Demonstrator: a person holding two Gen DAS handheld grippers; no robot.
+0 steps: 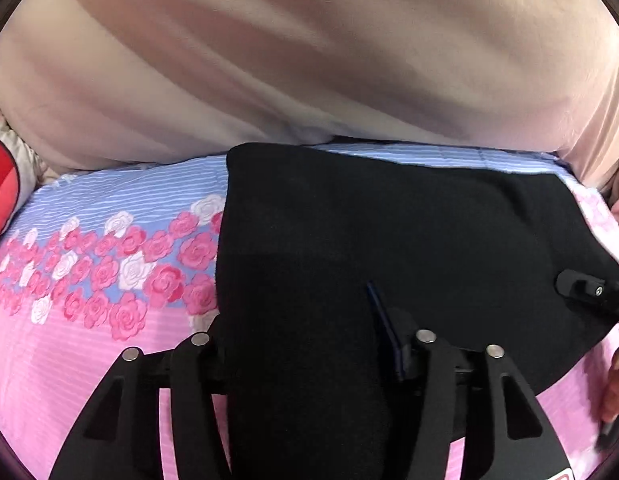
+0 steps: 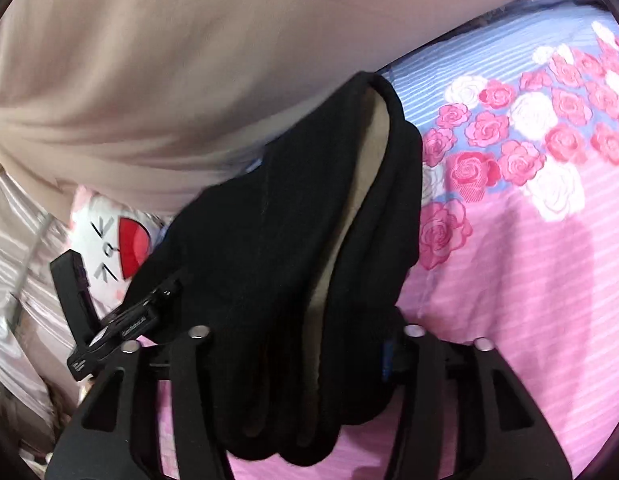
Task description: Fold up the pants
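The black pants [image 1: 389, 240] lie on a bed, over a rose-print bedsheet [image 1: 109, 248] of pink and blue stripes, with a beige curtain [image 1: 309, 60] behind. The left gripper [image 1: 305, 344] has its jaws partly open with pants cloth between them; whether the pads press it I cannot tell. The right gripper [image 2: 305, 340] likewise stands partly open around bunched folds of the pants.
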